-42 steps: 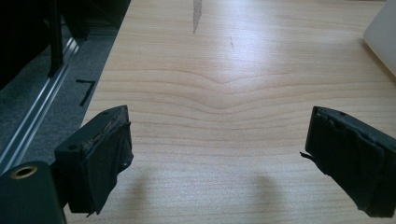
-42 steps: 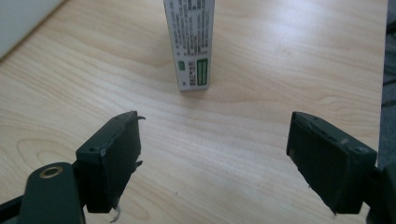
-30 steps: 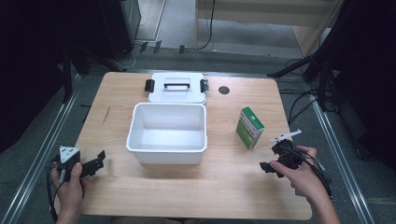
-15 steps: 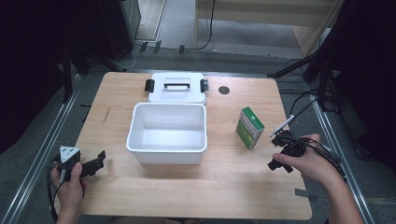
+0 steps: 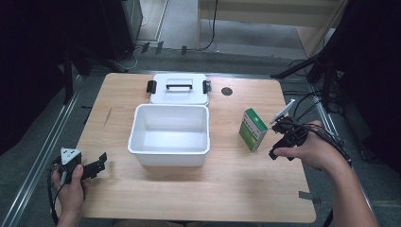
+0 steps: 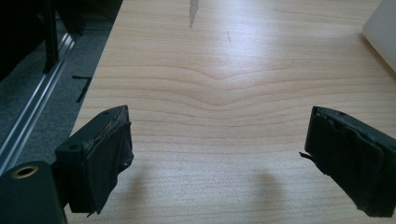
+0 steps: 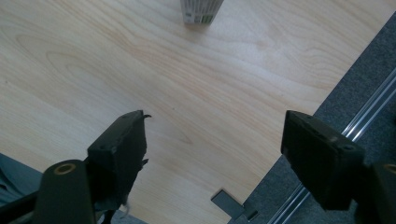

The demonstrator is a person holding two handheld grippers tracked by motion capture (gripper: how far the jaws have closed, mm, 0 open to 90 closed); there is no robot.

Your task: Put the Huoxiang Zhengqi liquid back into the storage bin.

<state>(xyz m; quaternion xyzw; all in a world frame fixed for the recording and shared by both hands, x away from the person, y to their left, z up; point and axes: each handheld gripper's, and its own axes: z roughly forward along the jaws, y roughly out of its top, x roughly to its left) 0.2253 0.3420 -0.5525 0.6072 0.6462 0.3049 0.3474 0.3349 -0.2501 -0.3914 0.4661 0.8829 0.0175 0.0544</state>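
The green-and-white carton (image 5: 254,128) stands upright on the desk (image 5: 198,189), to the right of the white bin (image 5: 169,136) and apart from it, so it is not yet picked up or moved. Judging by the layout, the work in hand is to get the carton into the bin, and that has barely begun: the bin is bare inside, and its lid (image 5: 178,88) with the black handle lies flat just behind the bin, touching or nearly touching its far rim.

The right tool (image 5: 279,142) hangs just to the right of the carton, close but not touching; its jaws have just been closing a little yet stand spread with nothing between them, as the right gripper view shows, where the carton's (image 7: 201,10) foot sits at the top edge. The left tool (image 5: 97,164) rests low, well to the left of the bin, jaws spread and bare. Grasp, lift and placing are all left, perhaps the lid too.
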